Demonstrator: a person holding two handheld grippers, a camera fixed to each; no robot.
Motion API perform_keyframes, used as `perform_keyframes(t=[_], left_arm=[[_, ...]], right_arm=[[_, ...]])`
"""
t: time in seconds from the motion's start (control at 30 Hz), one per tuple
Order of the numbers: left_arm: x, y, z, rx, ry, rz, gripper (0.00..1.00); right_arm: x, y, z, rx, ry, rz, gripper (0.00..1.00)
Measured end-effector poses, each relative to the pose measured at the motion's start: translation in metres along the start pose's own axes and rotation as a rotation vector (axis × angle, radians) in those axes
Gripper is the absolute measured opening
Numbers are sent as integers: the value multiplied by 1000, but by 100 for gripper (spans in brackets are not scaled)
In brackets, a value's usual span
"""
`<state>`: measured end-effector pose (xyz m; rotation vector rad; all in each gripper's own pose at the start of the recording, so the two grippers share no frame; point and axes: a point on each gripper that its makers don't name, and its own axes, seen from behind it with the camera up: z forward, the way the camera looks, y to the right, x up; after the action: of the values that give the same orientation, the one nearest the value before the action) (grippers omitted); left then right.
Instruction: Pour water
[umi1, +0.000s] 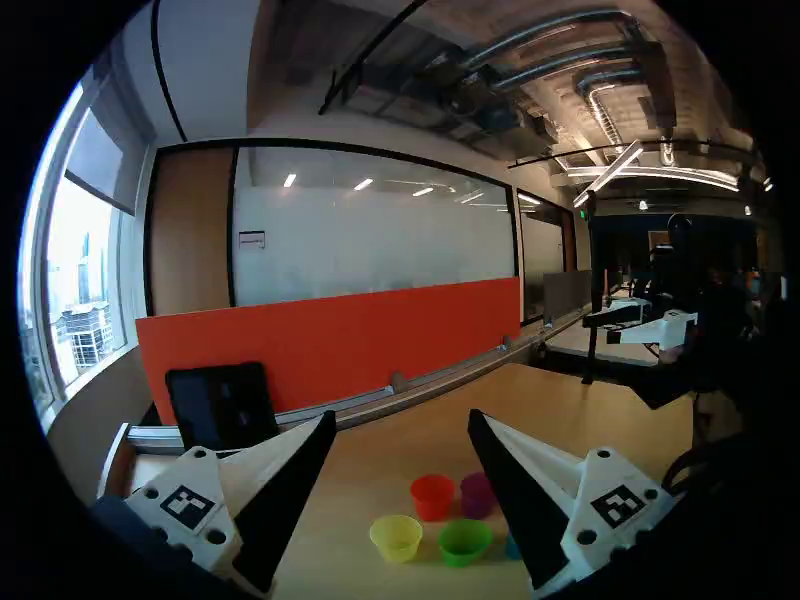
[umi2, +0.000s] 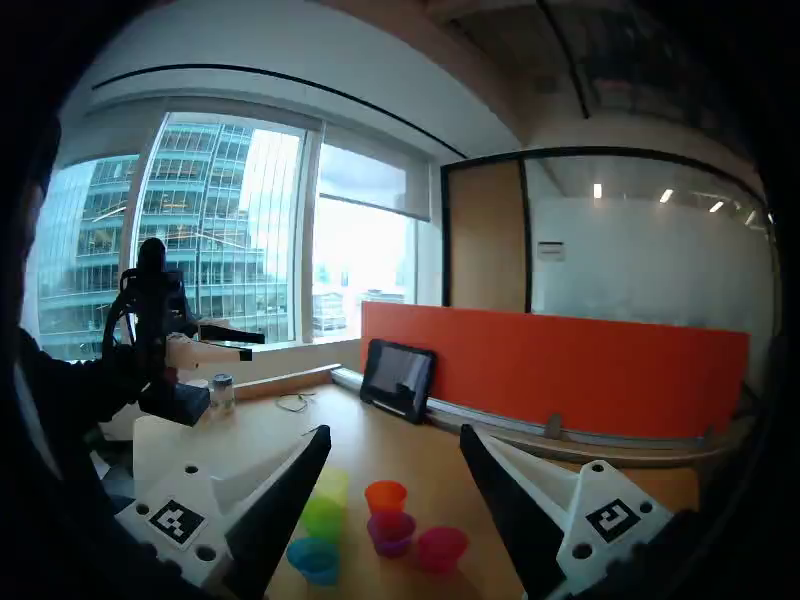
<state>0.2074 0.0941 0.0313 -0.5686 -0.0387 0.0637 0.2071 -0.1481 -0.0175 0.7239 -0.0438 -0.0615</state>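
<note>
Spill risk first. Six small cups stand bunched on counter (umi1: 560, 395), lower centre of both views: red cup (umi1: 432, 495) just beside purple cup (umi1: 477, 493), yellow cup (umi1: 396, 536) and green cup (umi1: 465, 540) in front, blue cup (umi2: 315, 560) and pink cup (umi2: 440, 548) in right gripper view. Which one holds water, cannot tell.

Left tool (umi1: 400, 415) wide, holds nothing. Right tool (umi2: 394, 430) wide, holds nothing. Both hang above the cups, apart from them.

Judgement: cups look light and close-packed, so a wide finger coming down on one likely clips a neighbour and tips it. Too hard a squeeze could buckle a thin wall and slop water. Tablet (umi2: 398, 378) leans at orange divider (umi2: 600, 370) behind the cluster, mid frame, so a spill running back could reach it. Small jar (umi2: 221, 390) sits near counter's left edge, mid-left of right gripper view, just beside the left tool as seen there; a swing could knock it off.

Open room: bare counter right of cups, and between cups and divider. Near edge is hidden below the fingers, so margin there cannot be told.
</note>
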Motion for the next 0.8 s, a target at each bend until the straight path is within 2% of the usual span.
perform_keyframes(t=[0.3, 0.6, 0.8], left_arm=[[-24, 9, 5, -46, -56, 25, 98], [-59, 22, 14, -93, -128, 62, 98], [-84, 30, 20, -121, -177, 68, 98]], right_arm=[[-22, -8, 1, 63, -64, -25, 100], [-52, -20, 4, 123, -132, -35, 100], [-71, -30, 4, 158, -166, -55, 100]])
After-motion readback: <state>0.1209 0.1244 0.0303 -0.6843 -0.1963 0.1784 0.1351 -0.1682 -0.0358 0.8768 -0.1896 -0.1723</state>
